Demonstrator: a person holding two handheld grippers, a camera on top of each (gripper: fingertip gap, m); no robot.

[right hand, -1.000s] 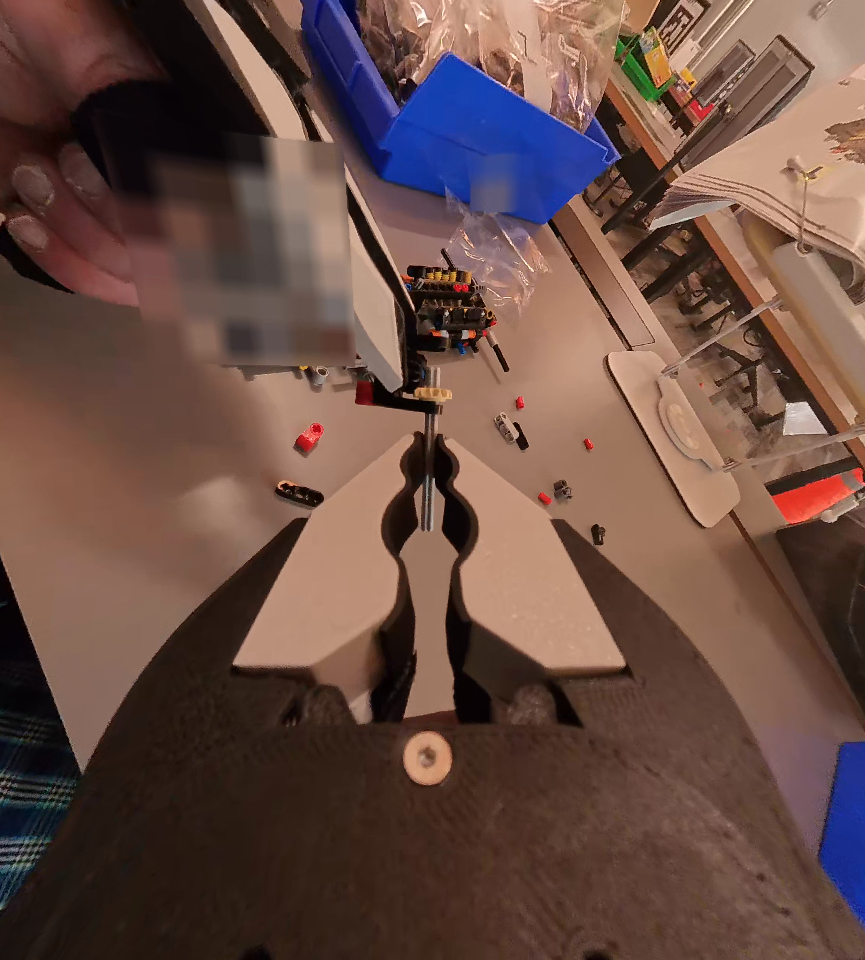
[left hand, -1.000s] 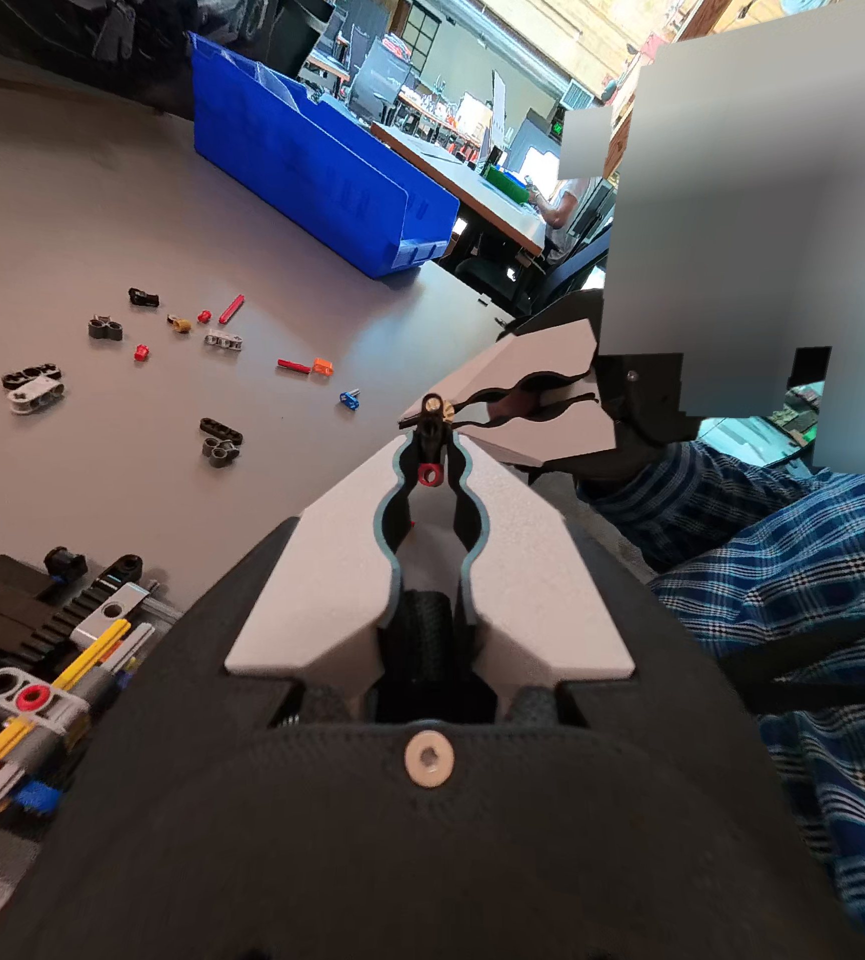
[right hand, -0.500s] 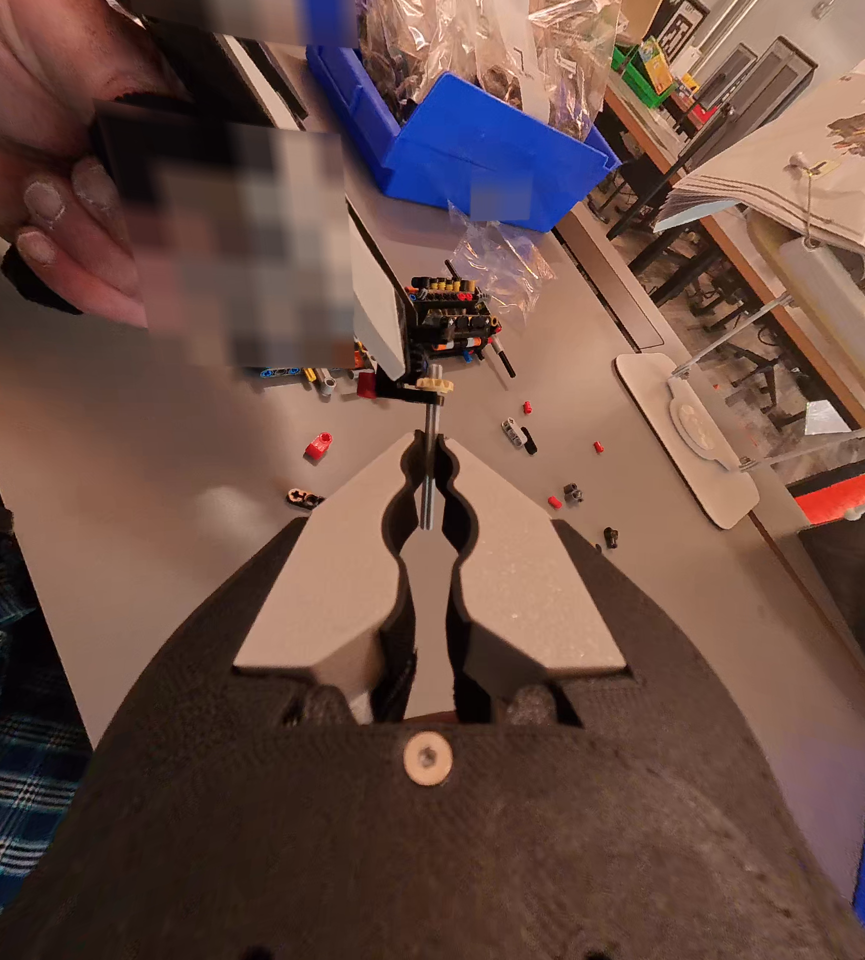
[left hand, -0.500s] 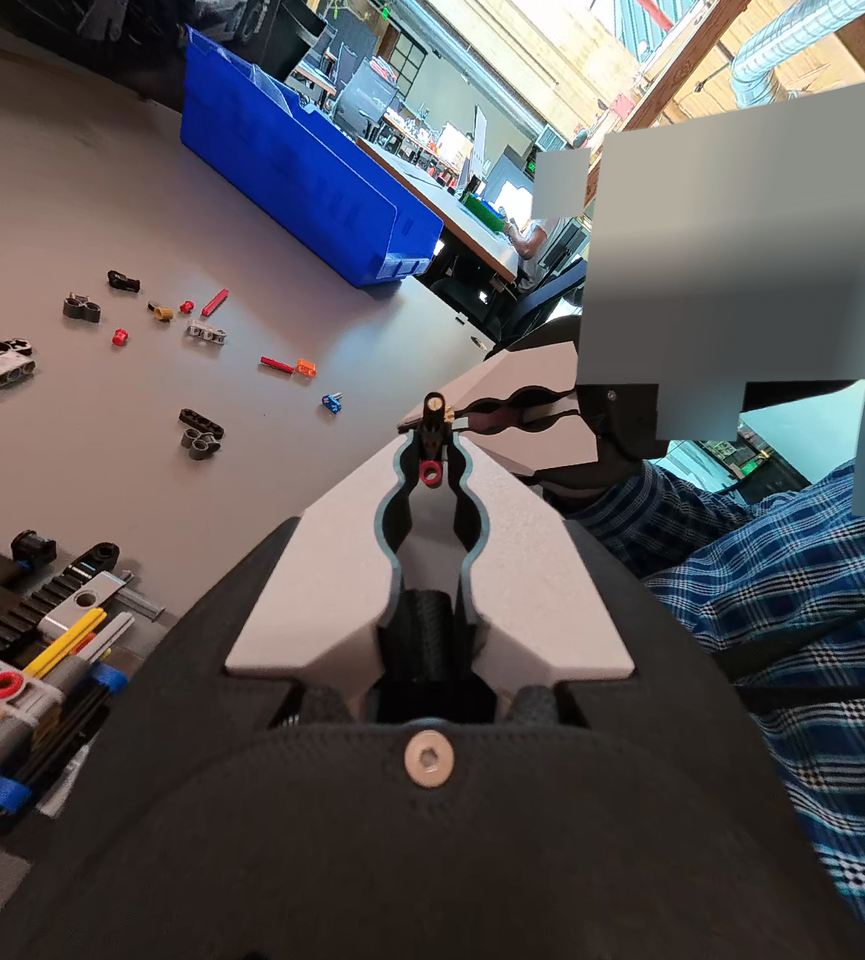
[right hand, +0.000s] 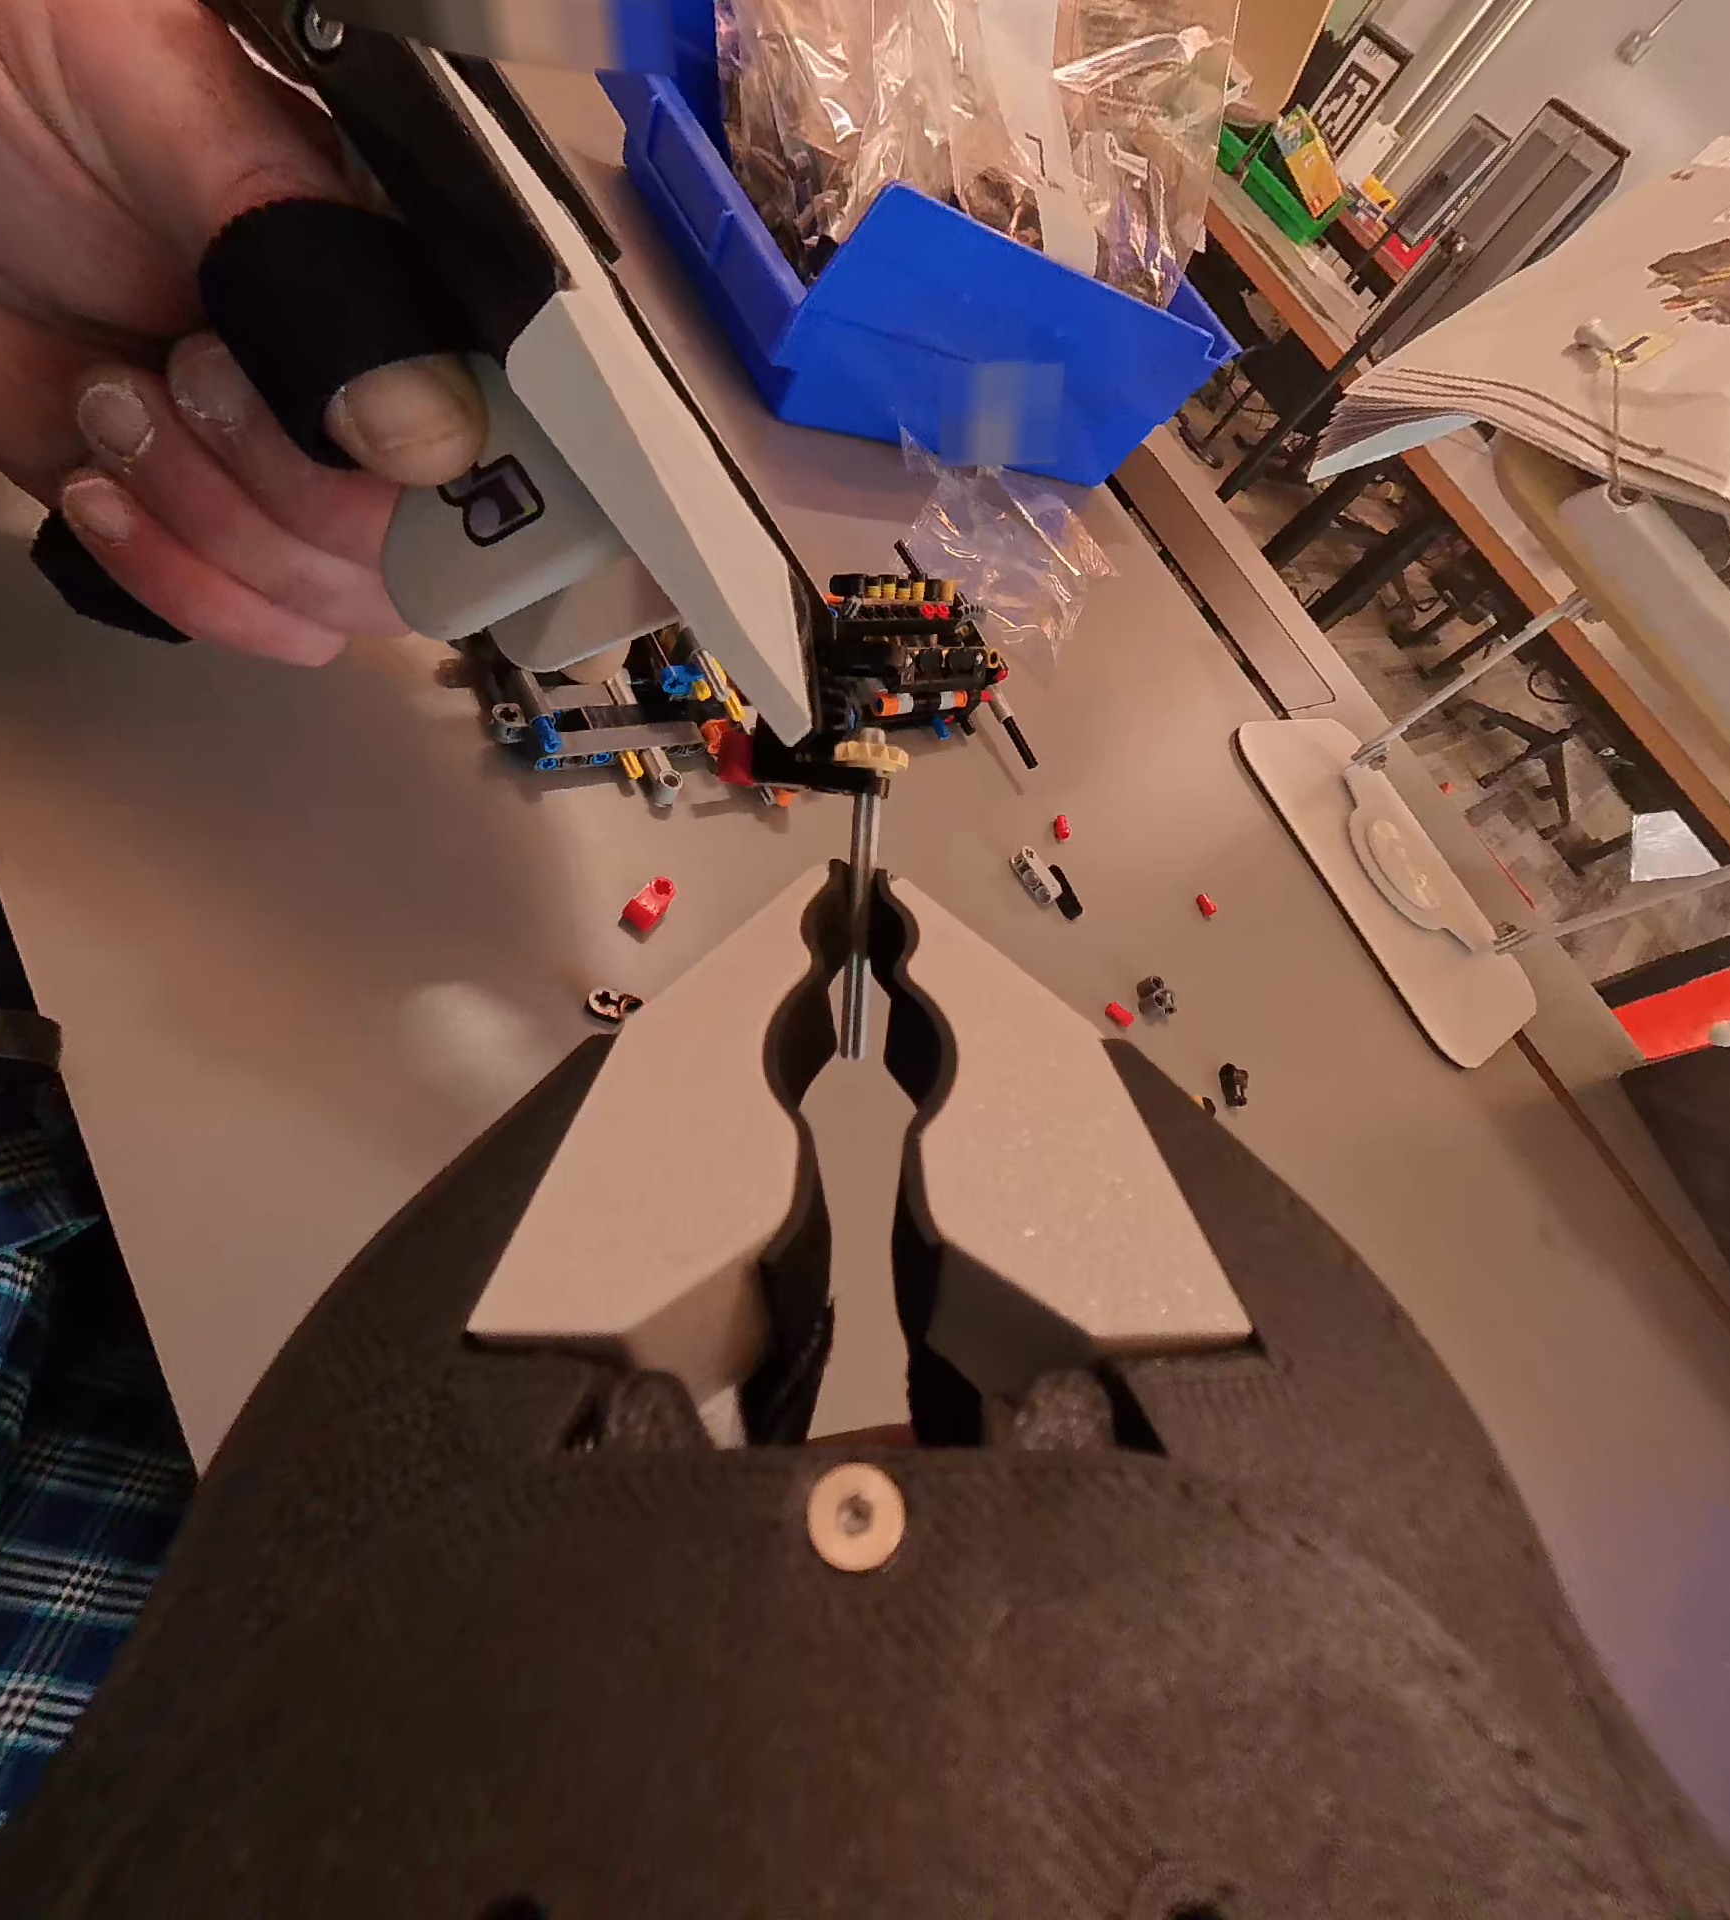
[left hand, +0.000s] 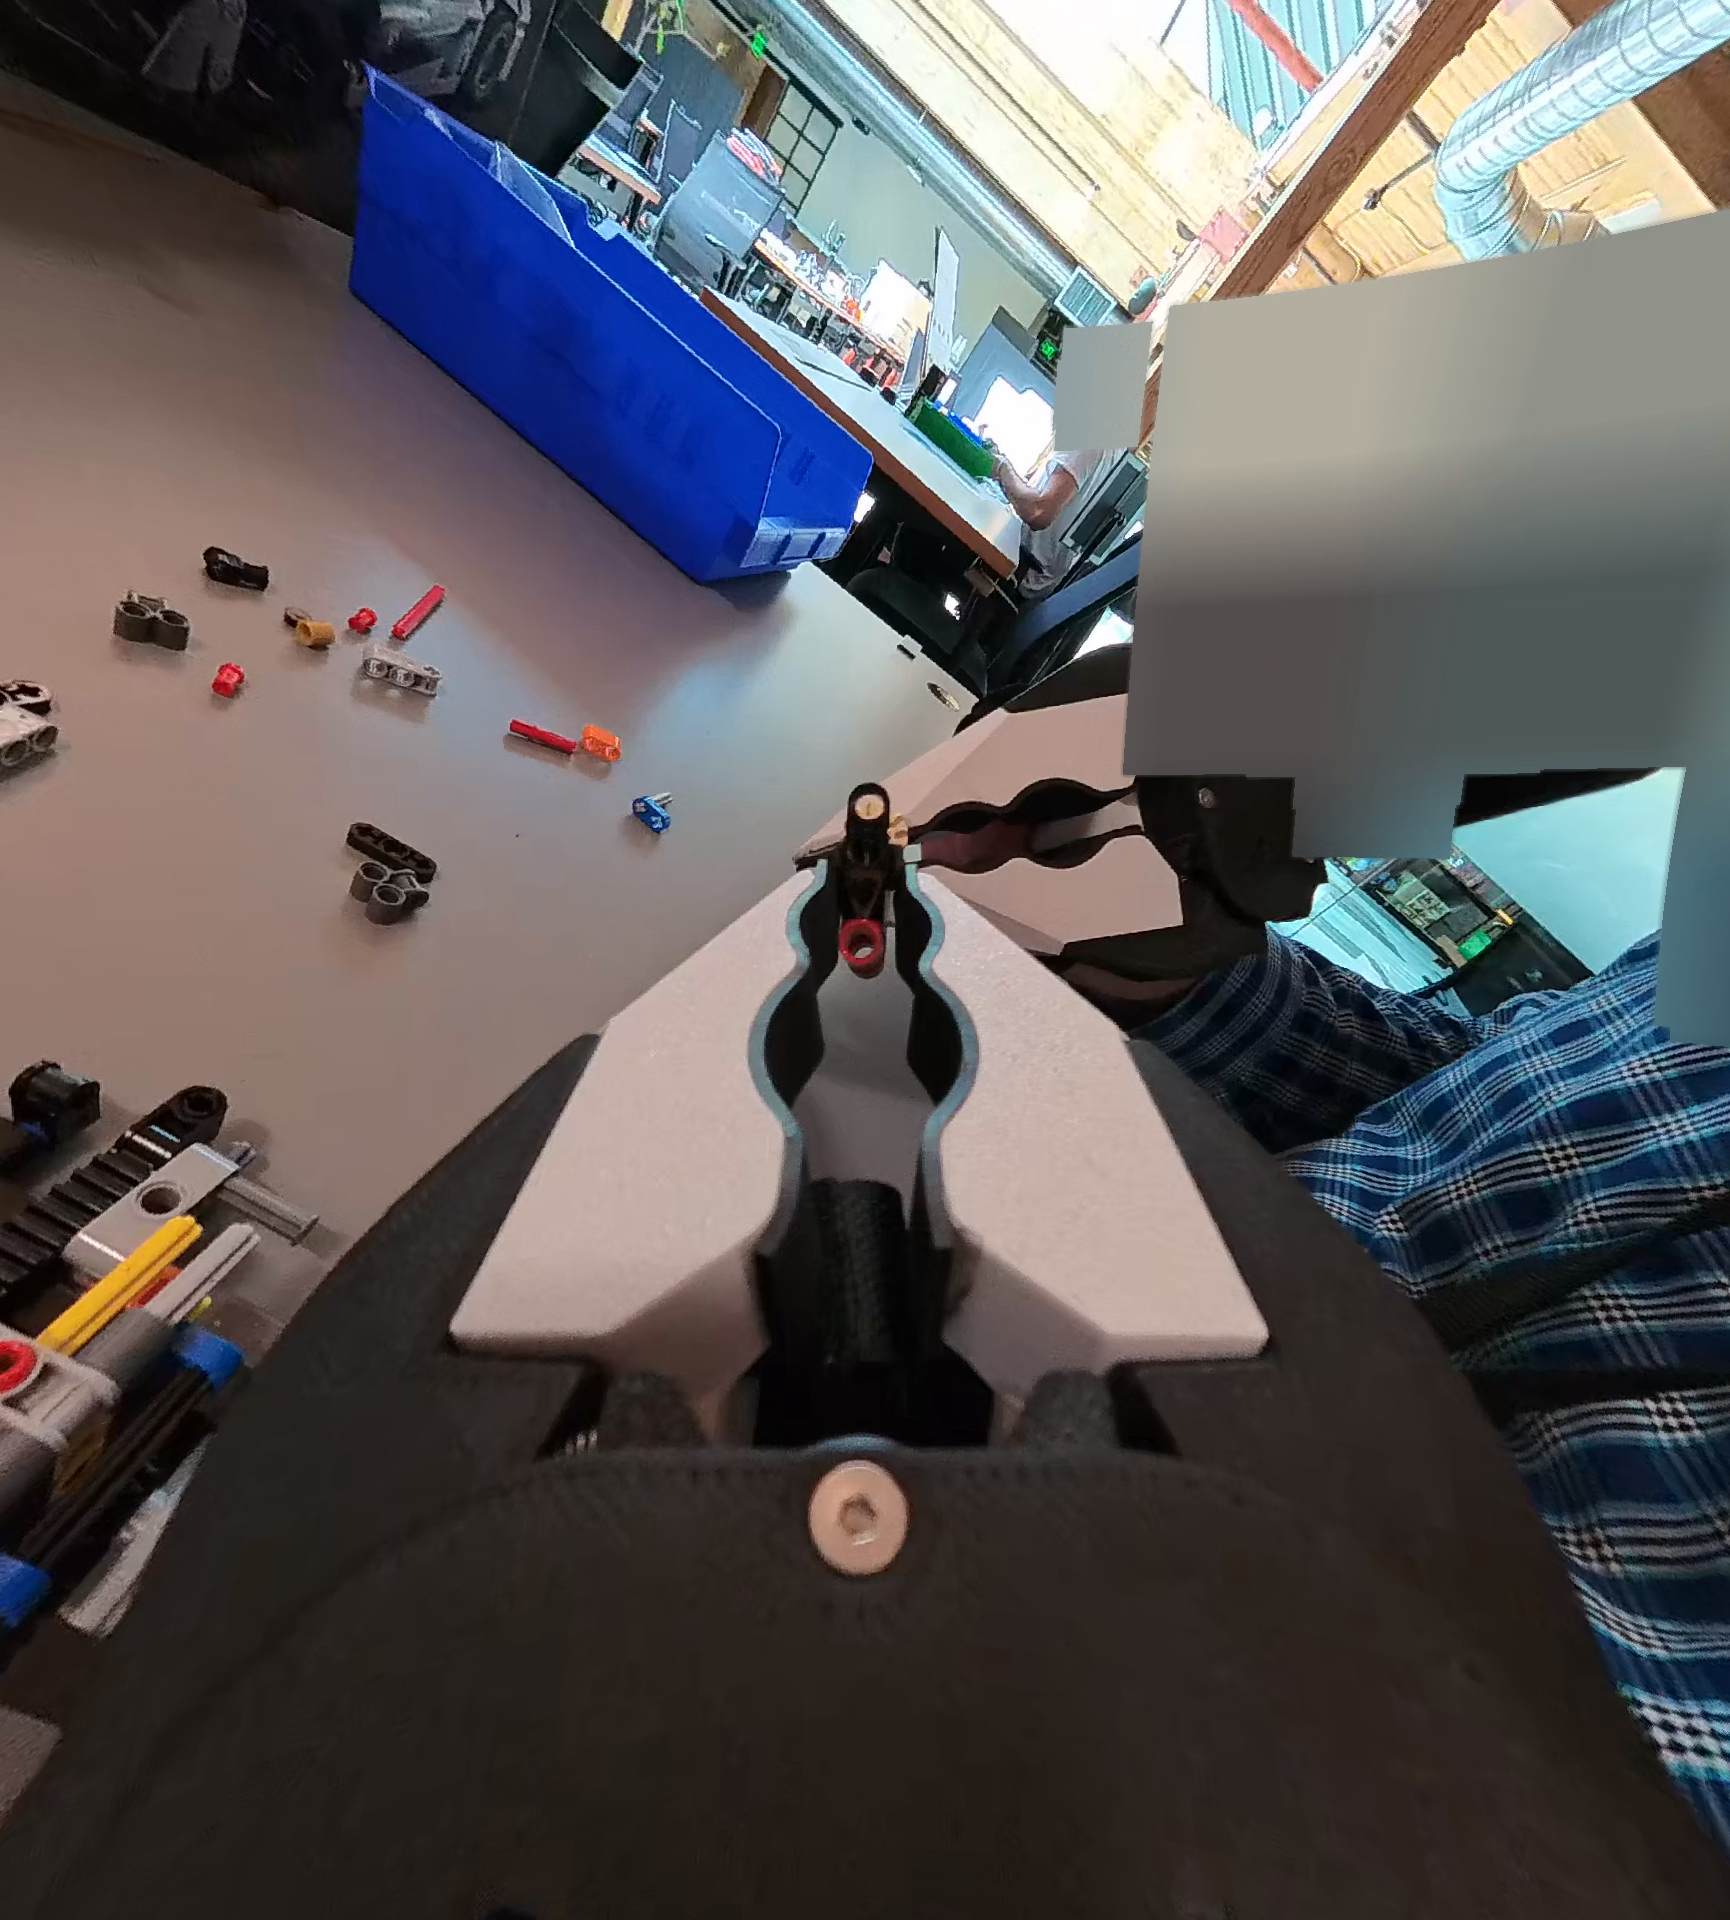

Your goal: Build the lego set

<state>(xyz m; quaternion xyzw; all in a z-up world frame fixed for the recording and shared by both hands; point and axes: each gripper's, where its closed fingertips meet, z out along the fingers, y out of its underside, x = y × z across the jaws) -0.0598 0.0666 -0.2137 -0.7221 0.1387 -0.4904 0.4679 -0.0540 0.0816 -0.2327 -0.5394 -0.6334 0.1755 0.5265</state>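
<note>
My left gripper (left hand: 863, 883) is shut on a small black beam assembly (left hand: 861, 873) with a red connector (left hand: 861, 940) and a tan gear (left hand: 869, 805) at its tip. My right gripper (right hand: 859, 883) is shut on a thin grey axle (right hand: 861, 945). The axle's far end sits in the tan gear (right hand: 866, 753) on the black beam (right hand: 799, 767). The left gripper's fingers (right hand: 695, 561) hold that beam from the upper left. The right gripper also shows in the left wrist view (left hand: 944, 847), meeting the gear from the right. Both are held above the grey table (right hand: 321, 883).
A partly built model (right hand: 902, 644) stands on the table beyond the gear and shows at the lower left (left hand: 61, 1299). Loose small pieces (left hand: 393, 665) are scattered about. A blue bin (right hand: 944, 312) holds plastic bags. An instruction booklet (right hand: 1619, 312) is at the right. Only a small space, under 4 cm, lies between the two pairs of fingers. Both grippers' tips are roughly 15 centimetres from the partly built model (right hand: 902, 644).
Both grippers keep their hold and the axle stays in the gear. The joined parts have shifted slightly, and the left hand now shows lower and closer in the right wrist view.
</note>
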